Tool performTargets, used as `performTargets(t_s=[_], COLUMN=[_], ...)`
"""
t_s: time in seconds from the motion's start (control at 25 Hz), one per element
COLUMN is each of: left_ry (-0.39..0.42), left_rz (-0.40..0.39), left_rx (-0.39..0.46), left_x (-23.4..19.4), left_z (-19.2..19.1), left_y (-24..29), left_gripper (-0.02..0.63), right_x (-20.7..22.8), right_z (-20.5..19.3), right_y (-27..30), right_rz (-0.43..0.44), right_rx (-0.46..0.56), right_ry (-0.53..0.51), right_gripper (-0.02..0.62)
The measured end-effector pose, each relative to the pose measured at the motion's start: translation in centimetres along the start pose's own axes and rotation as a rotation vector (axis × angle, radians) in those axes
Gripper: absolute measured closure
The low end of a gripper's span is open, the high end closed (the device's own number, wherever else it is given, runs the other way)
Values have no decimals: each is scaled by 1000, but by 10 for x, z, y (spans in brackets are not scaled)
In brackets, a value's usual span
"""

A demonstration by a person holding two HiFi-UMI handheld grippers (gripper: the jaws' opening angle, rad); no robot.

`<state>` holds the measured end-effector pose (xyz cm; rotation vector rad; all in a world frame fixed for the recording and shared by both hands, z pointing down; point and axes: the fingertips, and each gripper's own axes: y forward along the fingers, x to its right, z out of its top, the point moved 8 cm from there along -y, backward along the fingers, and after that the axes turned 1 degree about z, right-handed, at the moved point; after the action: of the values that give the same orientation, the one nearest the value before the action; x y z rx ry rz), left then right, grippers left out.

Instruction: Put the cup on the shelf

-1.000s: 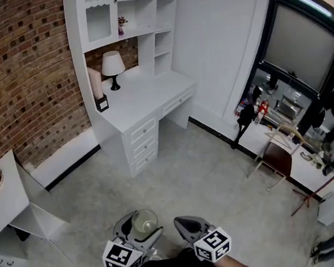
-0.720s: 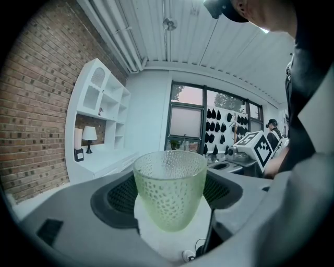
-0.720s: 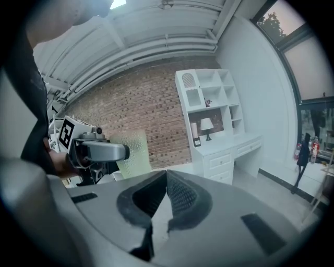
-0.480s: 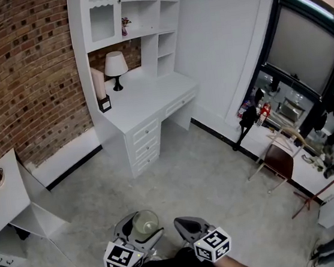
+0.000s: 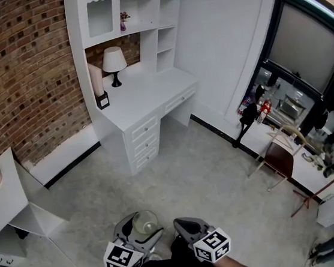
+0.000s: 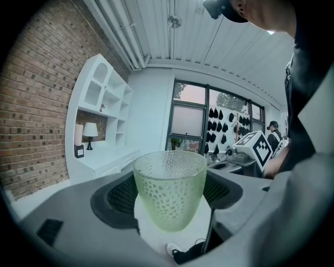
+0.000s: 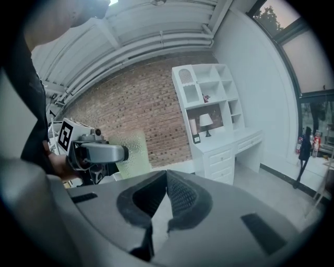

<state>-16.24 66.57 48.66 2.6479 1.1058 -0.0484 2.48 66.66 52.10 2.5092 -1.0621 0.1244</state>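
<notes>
A pale green dimpled glass cup (image 6: pixel 169 187) stands upright between the jaws of my left gripper (image 6: pixel 169 195), which is shut on it. In the head view the cup (image 5: pixel 145 222) shows at the bottom centre, held in the left gripper (image 5: pixel 136 230) above the floor. My right gripper (image 5: pixel 190 226) hangs just to its right, shut and empty; its own view shows the jaws (image 7: pixel 166 195) closed together. The white desk with a shelf unit (image 5: pixel 123 20) stands against the brick wall at the far side. From the right gripper view the cup (image 7: pixel 130 151) appears at the left behind the left gripper.
A table lamp (image 5: pixel 113 59), a candle and a small frame (image 5: pixel 102 100) sit on the desk top (image 5: pixel 144 96). A white side table (image 5: pixel 0 199) is at the left. A chair (image 5: pixel 277 157) and cluttered counter (image 5: pixel 316 166) stand at the right. Grey floor (image 5: pixel 190 175) lies between me and the desk.
The view has shifted slightly; the desk and shelves sit a little higher and closer. Both grippers keep their places, the cup still held.
</notes>
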Motion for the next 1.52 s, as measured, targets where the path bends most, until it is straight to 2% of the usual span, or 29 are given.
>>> performTargets(t_s=[0.36, 0.88, 1.32, 1.52], left_ry=[-12, 40, -2, 4], left_rz=[12, 56, 75, 88], left_rx=[-39, 13, 16, 9], left_x=[-25, -82, -92, -94], left_z=[6, 66, 83, 90], left_y=[40, 154, 245, 269], left_gripper=[230, 230, 230, 230], right_x=[43, 165, 258, 284], right_z=[14, 90, 111, 120], right_y=[29, 81, 90, 96], right_rz=[25, 42, 62, 86], right_rx=[6, 64, 62, 67], right_ry=[18, -9, -7, -10], right_gripper=[591, 591, 591, 591])
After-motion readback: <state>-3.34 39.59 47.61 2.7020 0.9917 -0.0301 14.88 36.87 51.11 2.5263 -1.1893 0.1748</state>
